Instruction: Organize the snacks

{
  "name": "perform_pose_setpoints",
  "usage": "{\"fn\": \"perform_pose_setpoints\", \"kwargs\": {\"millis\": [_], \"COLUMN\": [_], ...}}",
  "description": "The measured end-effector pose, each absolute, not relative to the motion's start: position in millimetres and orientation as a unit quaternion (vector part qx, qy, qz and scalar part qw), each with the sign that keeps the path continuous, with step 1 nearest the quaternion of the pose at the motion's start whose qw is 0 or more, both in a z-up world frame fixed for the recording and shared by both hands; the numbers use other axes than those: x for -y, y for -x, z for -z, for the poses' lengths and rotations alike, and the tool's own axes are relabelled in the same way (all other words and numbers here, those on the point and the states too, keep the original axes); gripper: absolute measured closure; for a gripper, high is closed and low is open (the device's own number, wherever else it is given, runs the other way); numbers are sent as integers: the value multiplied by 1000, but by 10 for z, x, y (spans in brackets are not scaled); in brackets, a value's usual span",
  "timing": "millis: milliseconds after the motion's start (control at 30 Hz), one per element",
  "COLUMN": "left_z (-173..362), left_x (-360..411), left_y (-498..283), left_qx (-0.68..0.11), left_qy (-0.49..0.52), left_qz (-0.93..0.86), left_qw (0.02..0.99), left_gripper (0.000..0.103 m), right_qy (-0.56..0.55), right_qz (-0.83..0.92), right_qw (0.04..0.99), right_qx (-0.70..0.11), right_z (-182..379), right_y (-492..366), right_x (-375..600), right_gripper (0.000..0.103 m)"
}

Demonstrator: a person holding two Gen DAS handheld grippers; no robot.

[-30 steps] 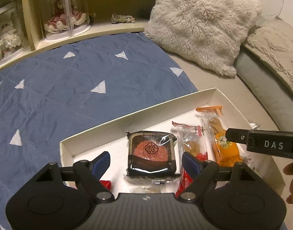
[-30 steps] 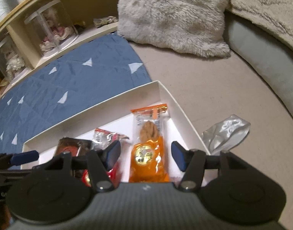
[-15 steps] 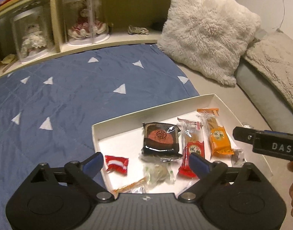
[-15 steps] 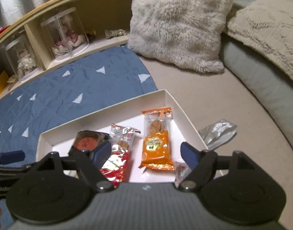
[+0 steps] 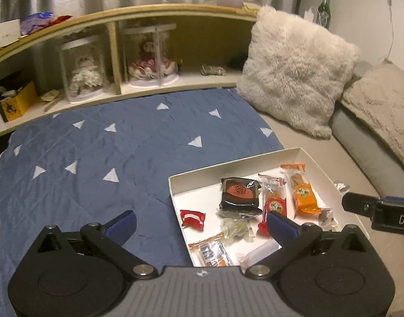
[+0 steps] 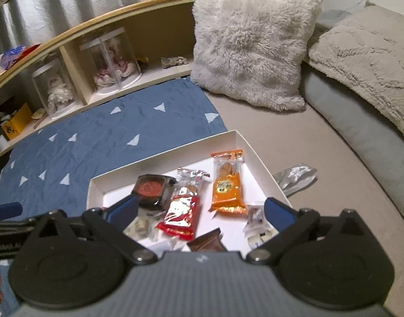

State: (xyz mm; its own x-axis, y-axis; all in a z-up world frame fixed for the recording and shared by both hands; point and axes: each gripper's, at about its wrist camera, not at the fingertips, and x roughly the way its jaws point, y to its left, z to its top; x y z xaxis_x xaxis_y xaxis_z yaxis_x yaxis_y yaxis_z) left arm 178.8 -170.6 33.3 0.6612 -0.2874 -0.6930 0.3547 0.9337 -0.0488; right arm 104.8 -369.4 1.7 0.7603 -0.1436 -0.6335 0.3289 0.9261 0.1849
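Spreading across the left of both views, a blue quilt [image 5: 96,158] with white triangles lies bare of objects up to the curved wooden shelf [image 5: 149,84] at its far edge, leaving open room on that side. The left gripper [image 5: 199,223] hangs above the quilt's near part with its jaws spread wide after just opening, nothing between them; its right finger overlaps the near left part of the tray in the picture. The white tray [image 5: 175,198], a shallow box with low upright walls, sits where the quilt meets the beige bed sheet [image 6: 294,145], and the snacks lie loose inside it: a small red-and-white candy [image 5: 192,218] by the left wall, a dark square cake pack [image 5: 240,194], a red biscuit packet [image 5: 274,202] and an orange biscuit packet [image 5: 302,192] side by side, with clear and foil wrappers nearer the cameras. The right gripper [image 6: 200,210] hovers over the tray's near edge, jaws also wide and empty, likewise just opened. Only the right wrist view shows a brown wrapper [image 6: 207,243] at the tray's near side and the full crumpled silver foil bag [image 6: 297,178] lying on the sheet just outside the right wall. A fluffy white cushion [image 6: 252,42] stands well beyond the tray.
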Motion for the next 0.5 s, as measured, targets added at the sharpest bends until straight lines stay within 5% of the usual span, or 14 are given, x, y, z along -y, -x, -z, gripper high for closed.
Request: {"fn": "perform_pose_setpoints", "kwargs": {"millis": [500], "left_z": [-553], "left_x": [1248], "left_y": [-1150], "left_qx": [-335], "left_qy": [-12], "left_qz": [177], "left_qw": [925], "left_gripper": [0], "right_qy": [-115], "right_qz": [94], "right_qw": [949], "right_qx": [-279], "right_z": [-249], "right_y": [-149], "right_x": [3310], "right_gripper": [1]}}
